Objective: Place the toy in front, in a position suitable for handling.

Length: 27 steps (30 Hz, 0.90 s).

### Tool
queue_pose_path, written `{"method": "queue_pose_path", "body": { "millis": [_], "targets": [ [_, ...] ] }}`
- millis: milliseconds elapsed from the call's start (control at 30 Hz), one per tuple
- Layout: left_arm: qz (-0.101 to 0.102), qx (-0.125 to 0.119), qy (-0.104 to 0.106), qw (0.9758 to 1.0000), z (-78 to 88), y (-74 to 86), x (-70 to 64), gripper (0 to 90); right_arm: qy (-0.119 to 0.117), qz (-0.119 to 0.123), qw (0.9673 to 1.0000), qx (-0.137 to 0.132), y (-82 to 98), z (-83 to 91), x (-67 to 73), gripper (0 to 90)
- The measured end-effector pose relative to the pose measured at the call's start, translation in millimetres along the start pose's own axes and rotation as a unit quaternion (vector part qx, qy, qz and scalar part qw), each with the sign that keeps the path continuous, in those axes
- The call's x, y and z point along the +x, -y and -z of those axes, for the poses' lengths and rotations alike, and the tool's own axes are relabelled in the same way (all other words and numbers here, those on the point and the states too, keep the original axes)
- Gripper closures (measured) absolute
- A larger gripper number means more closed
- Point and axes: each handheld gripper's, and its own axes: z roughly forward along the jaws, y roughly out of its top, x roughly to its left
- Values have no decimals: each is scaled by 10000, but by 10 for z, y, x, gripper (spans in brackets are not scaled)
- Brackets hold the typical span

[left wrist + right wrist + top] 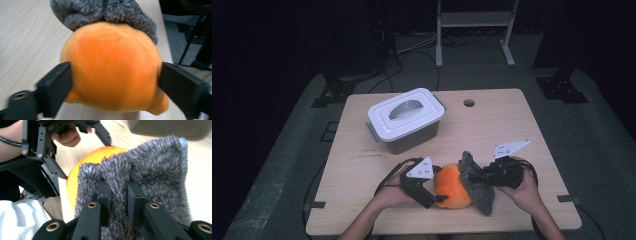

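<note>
2 tongs at work: left tongs (113, 82) spread wide around the orange plush ball (112, 67), right tongs (118, 195) pinching the grey fuzzy cover (150, 167).

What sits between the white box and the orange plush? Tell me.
Nothing: in the high view, only bare table lies between the white box and the orange plush, which sits nearer the person.

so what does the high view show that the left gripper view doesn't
High view alone: the white-lidded box at the back of the table, both hands, and the right tongs pinching the grey furry cloth. Left gripper view alone: a close look at the left tongs with a jaw against each side of the orange plush toy. Both: toy, cloth, tabletop.
</note>
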Motion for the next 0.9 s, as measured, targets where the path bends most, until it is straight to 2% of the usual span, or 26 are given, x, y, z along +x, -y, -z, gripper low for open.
{"method": "queue_pose_path", "body": {
  "millis": [67, 133, 200, 267, 367, 400, 500, 567, 600, 633, 667, 700, 733, 800, 867, 900],
  "targets": [
    [21, 1, -72, 10000, 5, 1, 6, 225, 68, -26, 10000, 31, 12, 10, -15, 747],
    [43, 5, -97, 9999, 8, -2, 7, 264, 90, -26, 9999, 45, 9, 14, -13, 748],
    [77, -35, -159, 9998, 9, -12, 4, 271, 117, 56, 9999, 5, -53, 42, 58, 749],
    [206, -108, -194, 9995, 1, -21, 11, 270, -62, 129, 9998, -139, -111, 50, 127, 749],
    [267, -168, -225, 9993, -6, -22, 21, 263, -96, 262, 9996, -100, -160, 14, 204, 746],
    [288, -183, -243, 9991, -1, -15, 29, 245, -53, 346, 9994, -3, -167, -41, 229, 746],
    [216, -144, -93, 9996, -1, -13, 22, 161, -94, 267, 9996, 60, -136, -76, 191, 748],
    [98, -144, -9, 9998, -4, -20, 5, 97, -132, 203, 9997, 46, -119, -64, 162, 748],
    [98, -144, -9, 9998, -4, -20, 5, 82, -132, 203, 9997, 46, -119, -64, 162, 748],
    [-20, -140, 28, 9999, -14, -21, -17, 80, -100, 153, 9998, 21, -105, -38, 138, 748],
    [-20, -140, 28, 9999, -14, -21, -17, 80, -100, 153, 9998, 21, -105, -38, 138, 748],
    [-129, -84, 75, 9999, -14, -19, -26, 81, -69, 100, 9999, 5, -85, -12, 103, 748],
    [-129, -84, 75, 9999, -14, -19, -26, 88, -69, 100, 9999, 5, -85, -12, 103, 748],
    [-237, -42, -42, 9997, 8, -21, -34, 211, -27, 54, 10000, -4, -74, 14, 78, 748],
    [-177, -54, -74, 9998, 7, -25, -29, 274, -1, 75, 10000, -12, -86, 20, 95, 749],
    [-98, -103, -147, 9998, 9, -24, -16, 302, 71, 192, 9998, -36, -132, 32, 159, 750]
  ]
}}
